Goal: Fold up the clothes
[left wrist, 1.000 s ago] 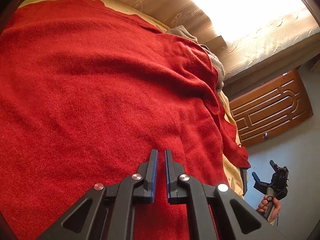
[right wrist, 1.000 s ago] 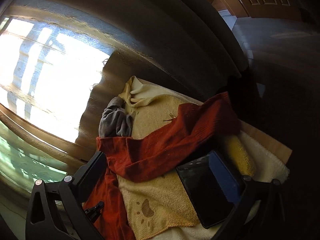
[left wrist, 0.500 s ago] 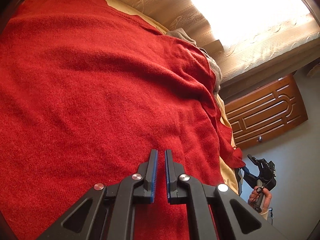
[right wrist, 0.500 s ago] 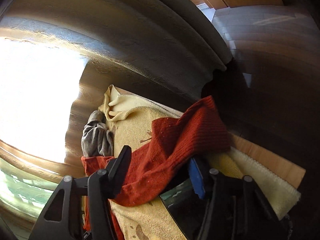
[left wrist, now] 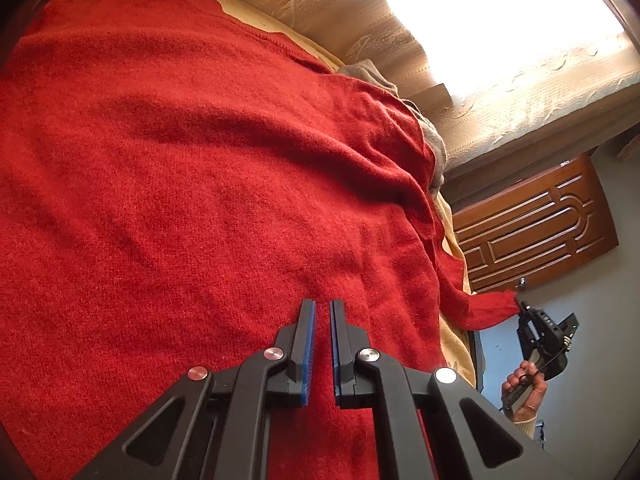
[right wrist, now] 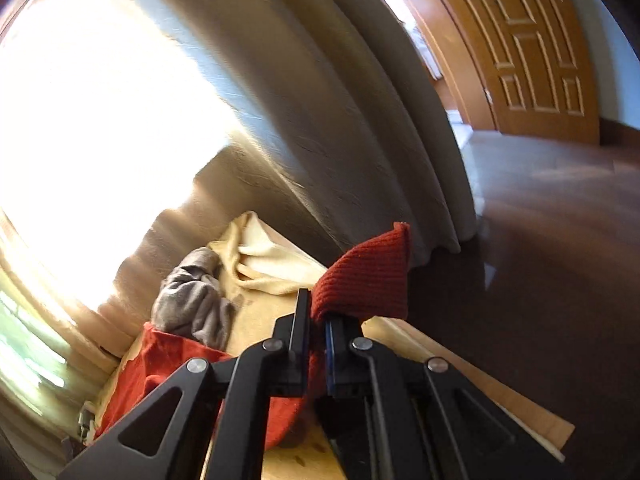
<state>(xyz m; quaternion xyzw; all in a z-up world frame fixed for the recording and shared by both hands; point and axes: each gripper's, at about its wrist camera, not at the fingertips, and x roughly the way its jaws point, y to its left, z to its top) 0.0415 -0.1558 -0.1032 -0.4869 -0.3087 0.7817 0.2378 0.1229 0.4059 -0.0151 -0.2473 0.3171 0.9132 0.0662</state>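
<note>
Gripping the ribbed cuff of the red knitted sweater (right wrist: 366,280), your right gripper (right wrist: 318,322) has its jaws pinched narrow on the wool, the cuff standing up past the fingertips toward twelve o'clock in the right wrist view. From the left wrist view that same gripper sits at four o'clock, with your hand (left wrist: 524,386) on its handle and the sleeve end stretched to it off the table edge. Your left gripper (left wrist: 322,308) is closed to a thin slit with nothing between the pads, its tips over the sweater's broad body; whether they touch the knit you cannot tell. The sweater lies spread over a pale yellow towel (right wrist: 256,264), covering most of the view from nine to two o'clock. A crumpled grey garment (right wrist: 194,300) lies at the sweater's far edge, beside the beige patterned curtain (left wrist: 360,28). A carved brown wooden door (left wrist: 532,228) stands at three o'clock.
</note>
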